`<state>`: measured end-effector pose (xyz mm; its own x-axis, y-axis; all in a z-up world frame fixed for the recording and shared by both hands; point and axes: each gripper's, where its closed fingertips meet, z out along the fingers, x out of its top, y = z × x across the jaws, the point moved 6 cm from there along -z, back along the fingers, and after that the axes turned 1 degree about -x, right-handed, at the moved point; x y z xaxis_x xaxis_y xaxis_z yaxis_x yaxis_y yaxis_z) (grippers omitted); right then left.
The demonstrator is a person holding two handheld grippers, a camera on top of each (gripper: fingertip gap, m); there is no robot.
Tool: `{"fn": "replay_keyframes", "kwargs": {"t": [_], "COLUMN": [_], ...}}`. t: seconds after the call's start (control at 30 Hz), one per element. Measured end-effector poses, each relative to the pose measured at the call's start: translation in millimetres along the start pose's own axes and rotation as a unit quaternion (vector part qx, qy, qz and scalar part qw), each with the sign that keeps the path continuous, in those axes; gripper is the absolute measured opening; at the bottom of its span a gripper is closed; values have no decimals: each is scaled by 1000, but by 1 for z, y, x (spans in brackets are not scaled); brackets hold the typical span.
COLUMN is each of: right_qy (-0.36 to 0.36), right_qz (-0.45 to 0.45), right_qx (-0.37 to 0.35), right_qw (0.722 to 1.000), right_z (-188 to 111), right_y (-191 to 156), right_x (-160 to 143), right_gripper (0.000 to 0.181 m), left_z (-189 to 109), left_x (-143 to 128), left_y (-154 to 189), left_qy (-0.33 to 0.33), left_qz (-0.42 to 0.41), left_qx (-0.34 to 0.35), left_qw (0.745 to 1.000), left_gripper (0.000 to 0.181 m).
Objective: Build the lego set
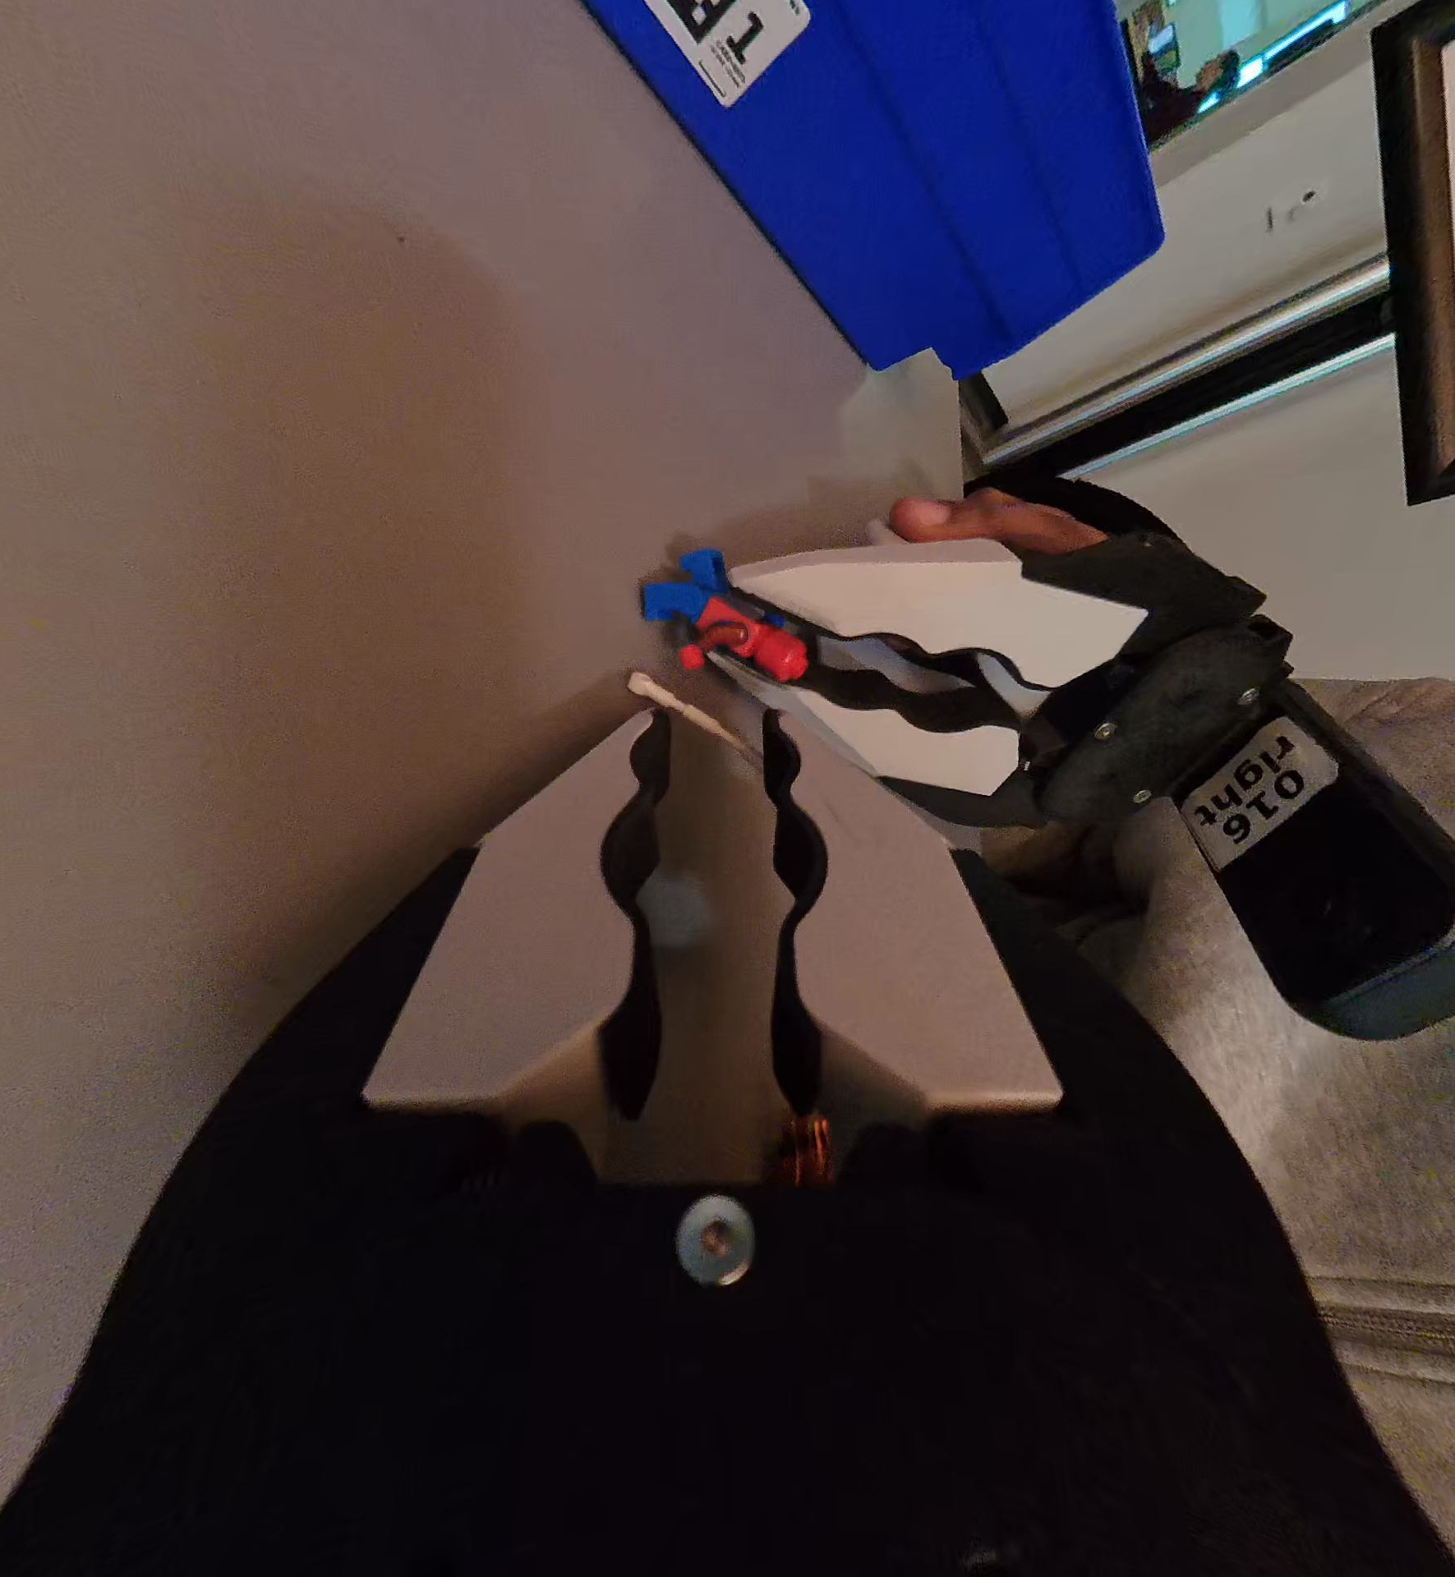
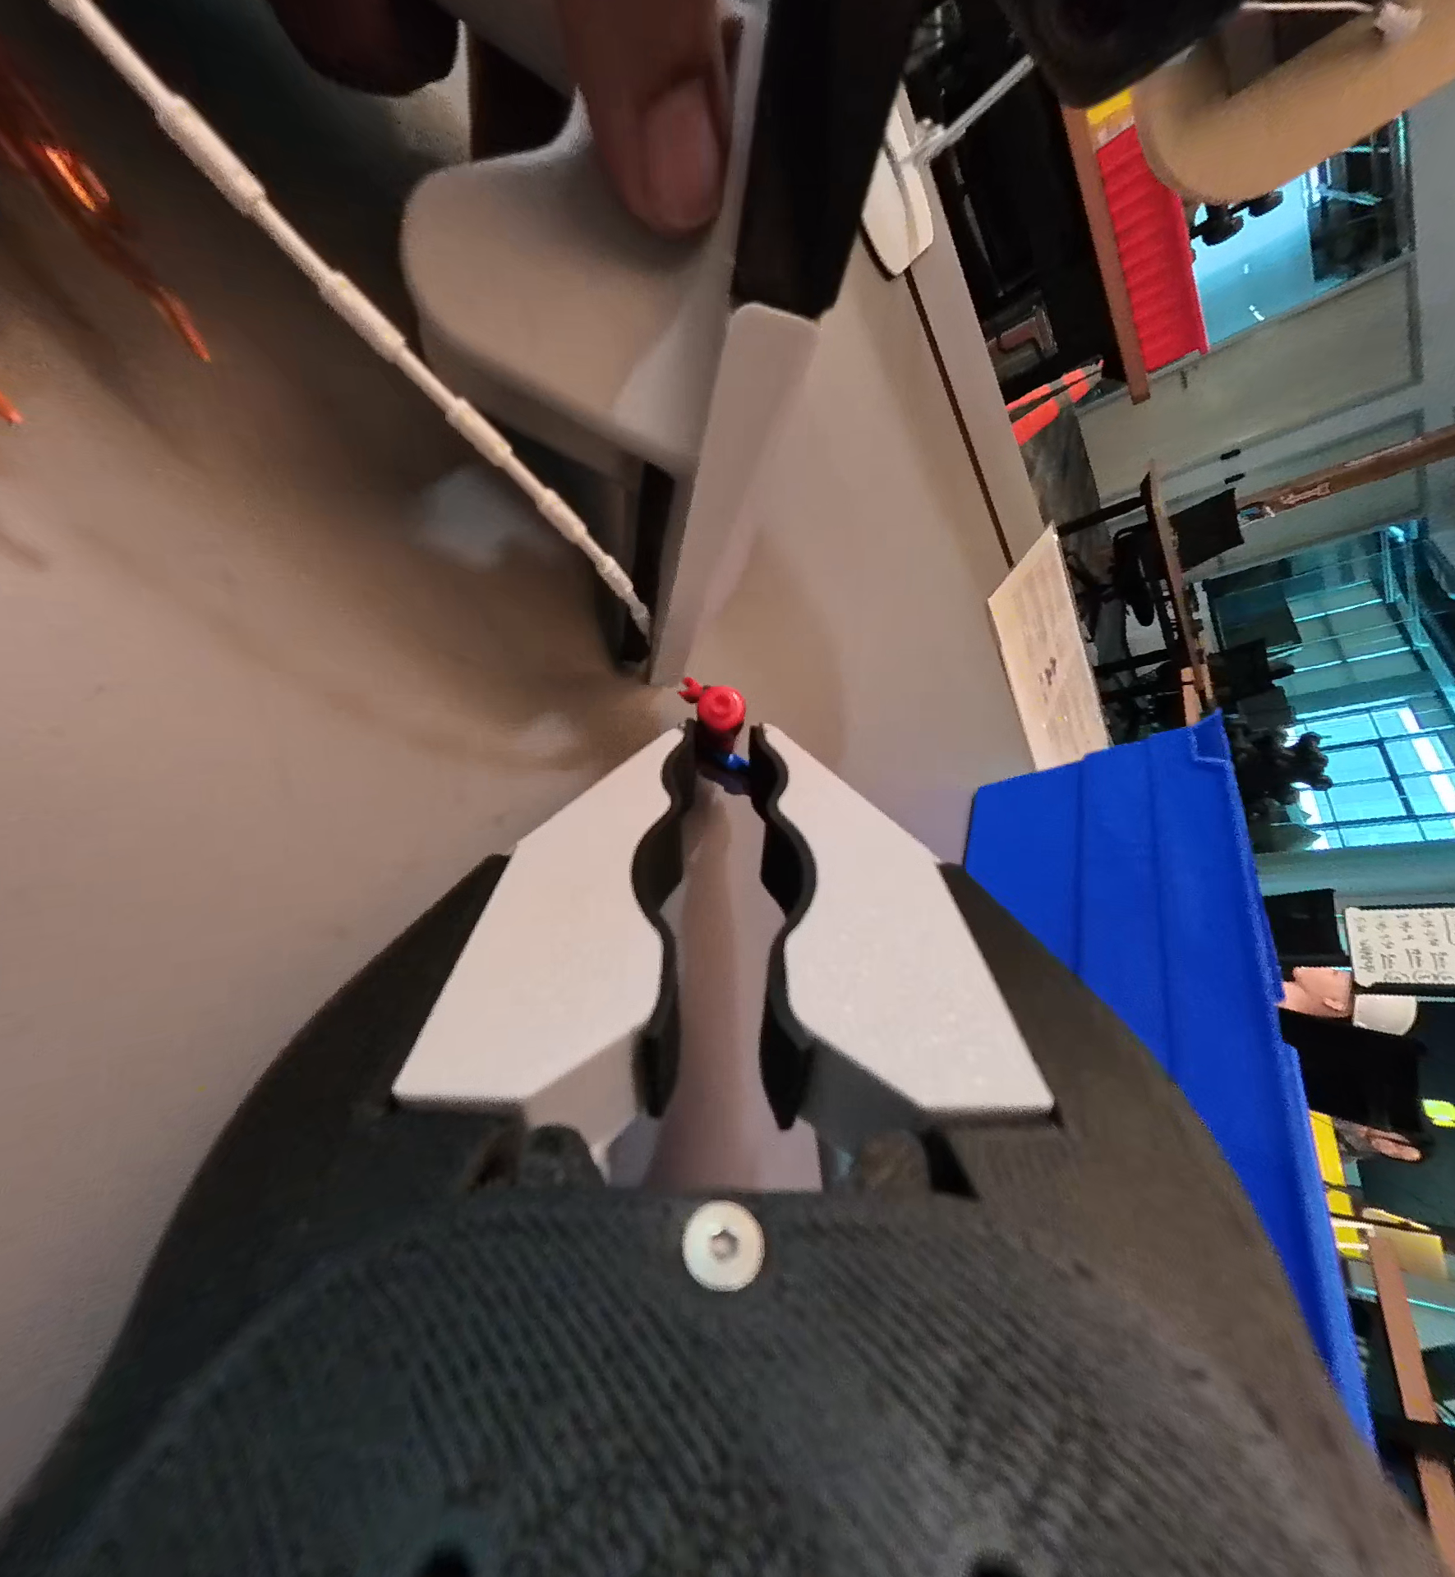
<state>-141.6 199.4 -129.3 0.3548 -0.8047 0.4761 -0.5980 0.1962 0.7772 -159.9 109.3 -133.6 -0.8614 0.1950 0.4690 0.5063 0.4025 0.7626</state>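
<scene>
**Right gripper clamps the minifigure; left gripper pinches a white rod**

The right gripper (image 2: 719, 742) has its jaws nearly together at the tips, clenched on a small red and blue minifigure (image 2: 721, 712). Its red head sticks out past the fingertips, with a red hand showing just beside it; the blue part sits between the black pads.

The left gripper (image 1: 715, 725) has its jaws drawn in to a narrow gap. A thin white rod (image 1: 681, 704) crosses the fingertips at a slant. It seems pinched there, though the contact itself is hard to make out.

The left wrist view shows the right gripper (image 1: 711, 636) from the side, so the figure (image 1: 728, 627) appears in full: blue legs pointing away, red torso and arm, held just above the beige table (image 1: 237, 512). A thumb (image 1: 963, 516) rests on that gripper's white finger shell. A blue bin (image 1: 920, 171) stands on the table beyond.

The right wrist view shows what the other hides: the rod (image 2: 365, 316) is long and segmented, running diagonally from the upper left down to the left gripper's tips (image 2: 643, 631), which sit just beside the figure. A fingertip (image 2: 664, 145) presses on the left gripper's white shell. The bin (image 2: 1133, 939) lies to the right.
</scene>
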Motion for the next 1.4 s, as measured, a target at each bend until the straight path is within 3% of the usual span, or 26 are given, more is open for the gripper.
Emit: {"fn": "replay_keyframes", "kwargs": {"t": [0.3,0.73,1.4], "right_qy": [19,19,66], "right_qz": [1,-48,-20], "right_qx": [-6,-28,5], "right_qw": [1000,998,998], "right_z": [-2,-2,-2], "right_y": [2,-2,0], "right_x": [2,1,-4], "right_gripper": [10,10,9], "left_z": [3,3,2], "left_x": [-1,-1,-2], "left_y": [-2,-2,0], "left_qy": [5,5,6], "left_qz": [-5,-5,8], "left_qx": [-28,-40,-54], "left_qw": [1000,999,999], "left_gripper": [5,4,5]}}
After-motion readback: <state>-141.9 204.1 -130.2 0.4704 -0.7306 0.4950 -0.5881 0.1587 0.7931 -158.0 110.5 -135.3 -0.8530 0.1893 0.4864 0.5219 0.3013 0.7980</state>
